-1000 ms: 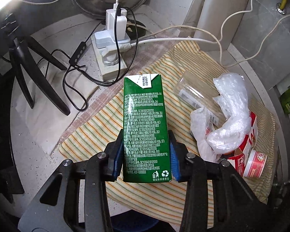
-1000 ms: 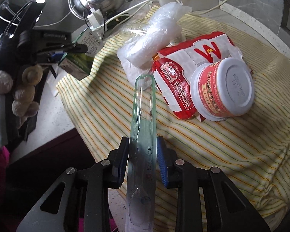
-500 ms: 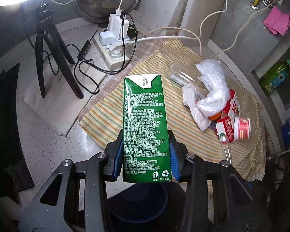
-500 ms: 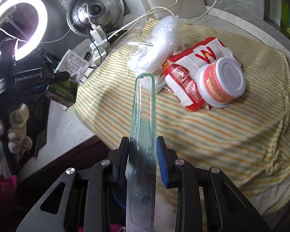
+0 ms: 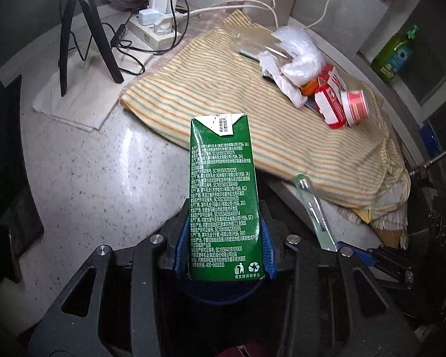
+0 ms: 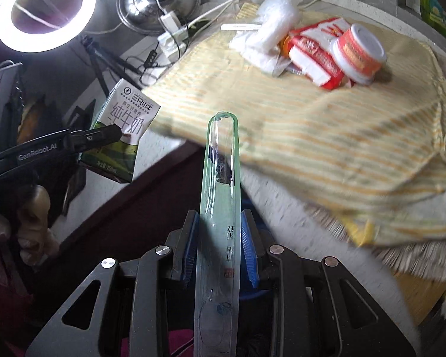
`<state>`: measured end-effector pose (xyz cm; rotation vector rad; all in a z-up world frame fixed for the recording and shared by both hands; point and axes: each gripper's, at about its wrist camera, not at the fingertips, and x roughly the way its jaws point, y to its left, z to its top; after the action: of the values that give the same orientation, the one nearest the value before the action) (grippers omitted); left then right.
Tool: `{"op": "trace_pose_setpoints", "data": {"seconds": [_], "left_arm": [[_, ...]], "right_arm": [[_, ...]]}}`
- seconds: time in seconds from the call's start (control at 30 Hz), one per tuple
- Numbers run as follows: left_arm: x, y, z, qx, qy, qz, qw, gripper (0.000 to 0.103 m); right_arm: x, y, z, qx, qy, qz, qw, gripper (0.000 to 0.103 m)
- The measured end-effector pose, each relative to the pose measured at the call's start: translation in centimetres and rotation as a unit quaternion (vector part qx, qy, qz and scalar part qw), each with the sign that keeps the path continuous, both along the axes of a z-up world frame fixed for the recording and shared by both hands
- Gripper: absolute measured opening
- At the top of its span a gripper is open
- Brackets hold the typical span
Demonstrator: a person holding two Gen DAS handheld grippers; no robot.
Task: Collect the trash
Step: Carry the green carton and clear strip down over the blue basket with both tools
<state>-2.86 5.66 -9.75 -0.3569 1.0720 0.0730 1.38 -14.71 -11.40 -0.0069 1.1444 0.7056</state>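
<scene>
Both grippers have pulled back from the striped yellow cloth [image 5: 252,113] and now hang past the speckled tabletop [image 5: 104,178] edge, likely over a bin, of which only a blue rim shows below. The left gripper [image 5: 224,238] has its jaws clamped on the green milk carton [image 5: 223,196]; the right gripper [image 6: 220,244] grips the long clear plastic toothbrush sleeve [image 6: 220,208]. Release seems next. The carton reads "纯牛奶" on its front face, with recycling marks on the side. "GenRobot.AI" is printed on the left tool. A red-and-white wrapper [image 6: 312,50], round red-labelled tub [image 6: 359,50] and crumpled clear bags [image 6: 270,20] remain on the cloth
</scene>
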Motion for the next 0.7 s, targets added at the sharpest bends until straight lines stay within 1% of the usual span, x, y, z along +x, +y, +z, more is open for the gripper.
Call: {"op": "trace_pose_setpoints", "data": {"seconds": [0.13, 0.27, 0.37, 0.47, 0.6, 0.7], "left_arm": [[-1.8, -1.5, -2.4, -0.001, 0.020, -0.031, 0.9993, 0.040], [-3.2, -2.4, -5.3, -0.013, 0.047, -0.051, 0.9975, 0.040], [-4.1, -3.1, -7.7, -0.014, 0.069, -0.067, 0.9952, 0.040], [-4.7, -3.9, -9.9, -0.004, 0.088, -0.086, 0.9924, 0.040], [-5.2, -4.5, -13.2, 0.008, 0.116, -0.103, 0.9878, 0.040], [-5.3, -4.7, -15.9, 0.010, 0.137, -0.111, 0.9842, 0.040]], "right_arm": [[-2.2, 0.6, -2.3, -0.006, 0.027, -0.007, 1.000, 0.027], [-4.0, 0.9, -5.1, -0.022, 0.046, -0.020, 0.999, 0.027], [-4.9, 0.8, -7.5, -0.036, 0.061, -0.032, 0.997, 0.027], [-5.5, 0.5, -10.1, -0.056, 0.075, -0.049, 0.994, 0.027], [-5.9, 0.2, -13.1, -0.066, 0.099, -0.067, 0.991, 0.027], [-6.1, 0.4, -15.0, -0.076, 0.103, -0.069, 0.989, 0.027]]}}
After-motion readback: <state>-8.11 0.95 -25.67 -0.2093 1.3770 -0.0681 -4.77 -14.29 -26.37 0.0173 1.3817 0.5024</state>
